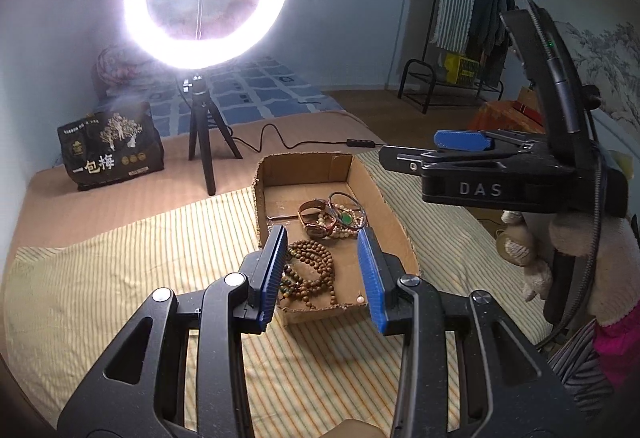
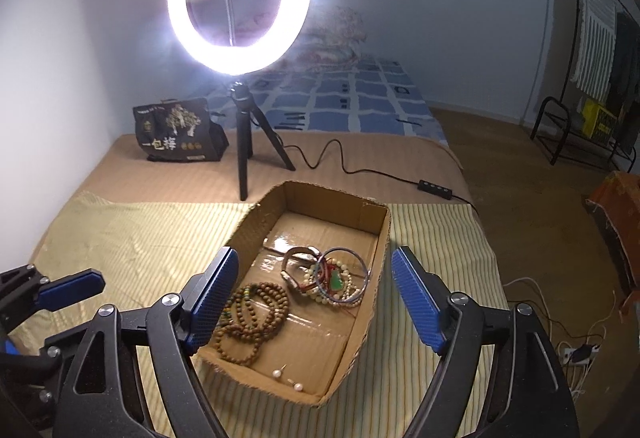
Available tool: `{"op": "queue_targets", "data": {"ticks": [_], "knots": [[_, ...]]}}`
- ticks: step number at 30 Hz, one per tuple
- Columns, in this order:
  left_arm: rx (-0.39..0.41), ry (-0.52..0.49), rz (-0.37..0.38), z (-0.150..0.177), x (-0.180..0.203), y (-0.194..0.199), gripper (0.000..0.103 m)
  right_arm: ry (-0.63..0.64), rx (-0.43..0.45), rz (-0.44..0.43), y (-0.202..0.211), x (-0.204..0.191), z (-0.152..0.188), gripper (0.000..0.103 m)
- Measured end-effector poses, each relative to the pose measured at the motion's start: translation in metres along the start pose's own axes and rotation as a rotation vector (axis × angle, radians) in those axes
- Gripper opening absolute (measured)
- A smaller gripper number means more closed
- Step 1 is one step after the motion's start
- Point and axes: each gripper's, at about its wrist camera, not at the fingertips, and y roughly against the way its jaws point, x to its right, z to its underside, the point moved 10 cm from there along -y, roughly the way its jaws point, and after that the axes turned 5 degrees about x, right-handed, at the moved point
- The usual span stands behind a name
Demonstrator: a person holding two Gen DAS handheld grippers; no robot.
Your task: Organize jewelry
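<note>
A shallow cardboard box (image 1: pixel 376 194) (image 2: pixel 376 270) sits on a striped cloth. Inside lie a wooden bead string (image 1: pixel 314 266) (image 2: pixel 256 312), a heap of bangles, a watch and a pale bead bracelet with a green pendant (image 1: pixel 334 218) (image 2: pixel 332 278), and pearl earrings (image 2: pixel 286 378) near the front wall. My left gripper (image 1: pixel 326 278) is open and empty, hovering above the box's near end. My right gripper (image 2: pixel 316 302) is open and empty above the box; it also shows at the right of the left wrist view (image 1: pixel 464 140).
A lit ring light on a black tripod (image 1: pixel 204 142) (image 2: pixel 244 142) stands behind the box, its cable and switch (image 2: pixel 434 186) trailing right. A black snack bag (image 1: pixel 110 152) (image 2: pixel 180 132) lies at the back left. A bed with a blue checked cover (image 2: pixel 340 98) lies beyond.
</note>
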Motion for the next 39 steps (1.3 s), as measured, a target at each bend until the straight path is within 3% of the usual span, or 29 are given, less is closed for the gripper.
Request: {"op": "queue_targets", "data": {"ticks": [10,12,17,21,32,39], "knots": [[-0.002,-0.014,-0.003,0.004,0.000,0.028,0.037,0.014,0.038,0.009,0.031,-0.010,0.012,0.079],[0.006,-0.017,-0.003,0.004,0.001,0.033,0.047,0.011,0.039,0.011,0.035,-0.011,0.015,0.079],[0.015,-0.021,-0.003,0.007,0.003,0.043,0.049,0.015,0.038,0.021,0.046,-0.015,0.027,0.079],[0.019,-0.014,-0.004,0.012,0.003,0.048,0.062,0.013,0.039,0.042,0.053,-0.014,0.035,0.079],[0.011,-0.034,-0.039,0.027,-0.002,0.050,0.082,0.018,0.045,0.064,0.064,-0.014,0.053,0.080],[0.000,-0.044,-0.045,0.031,-0.003,0.048,0.084,0.025,0.047,0.077,0.062,-0.015,0.059,0.081]]}}
